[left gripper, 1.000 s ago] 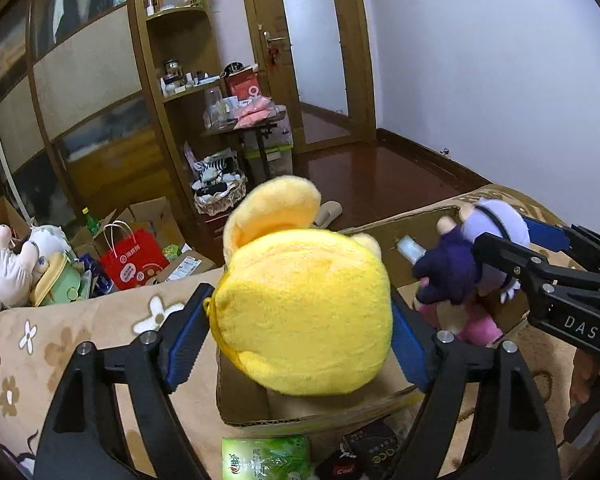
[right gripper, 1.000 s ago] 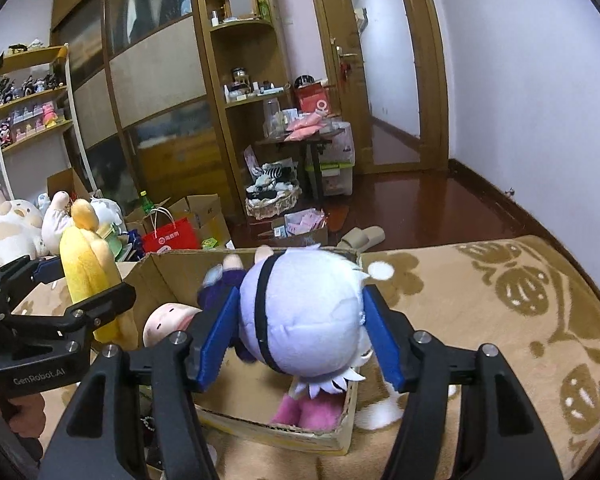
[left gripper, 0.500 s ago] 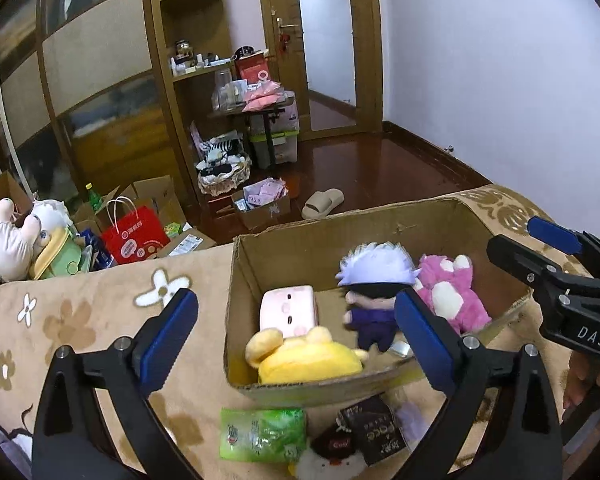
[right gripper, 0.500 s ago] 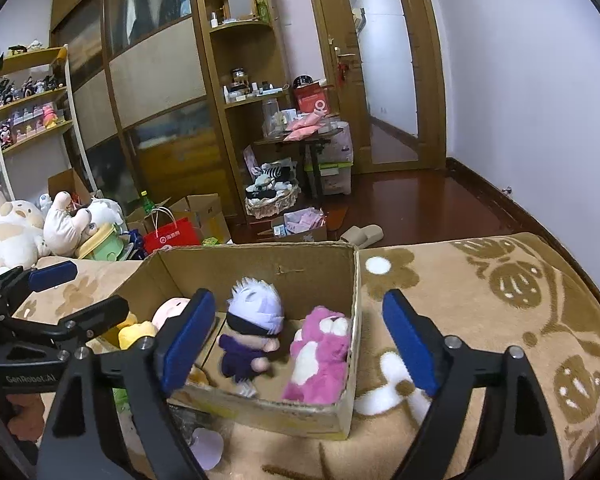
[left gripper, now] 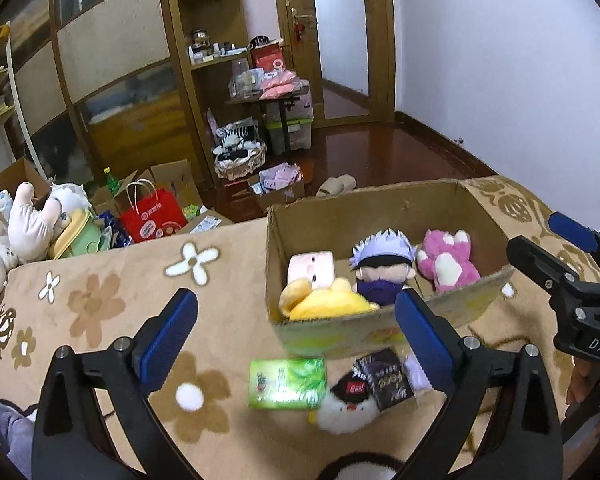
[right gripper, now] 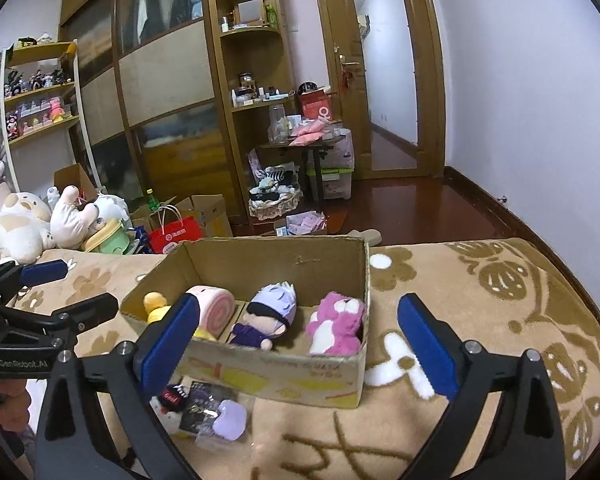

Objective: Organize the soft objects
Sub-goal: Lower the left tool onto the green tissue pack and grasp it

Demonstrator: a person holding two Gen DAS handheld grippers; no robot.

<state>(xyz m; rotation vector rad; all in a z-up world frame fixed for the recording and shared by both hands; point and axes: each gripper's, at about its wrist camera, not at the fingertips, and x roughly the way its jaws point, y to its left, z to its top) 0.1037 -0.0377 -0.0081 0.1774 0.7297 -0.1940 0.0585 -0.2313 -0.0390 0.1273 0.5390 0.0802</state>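
Four plush toys are lying inside the cardboard box (right gripper: 260, 376) on the beige flowered blanket (left gripper: 112, 300): a yellow plush (left gripper: 324, 304) at the box's near left corner, a pink roll cushion (right gripper: 216, 304) behind it, a white-haired doll (right gripper: 268, 316) in the middle, and a pink bear (right gripper: 336, 324) against the right wall. Both the left gripper (left gripper: 296, 336) and the right gripper (right gripper: 300, 336) are hovering wide apart, holding nothing. Such toys are likely handling light and squashy, so pinching the fullest part of a body or head seems safest. Loose items are waiting at the box's near side: a green packet (left gripper: 286, 384), a dark packet (left gripper: 388, 376), a small white plush (left gripper: 346, 408). Beyond the blanket's far edge, wooden shelves (right gripper: 252, 92), a red bag (left gripper: 154, 220) and big stuffed animals (right gripper: 16, 228) are crowding the room.
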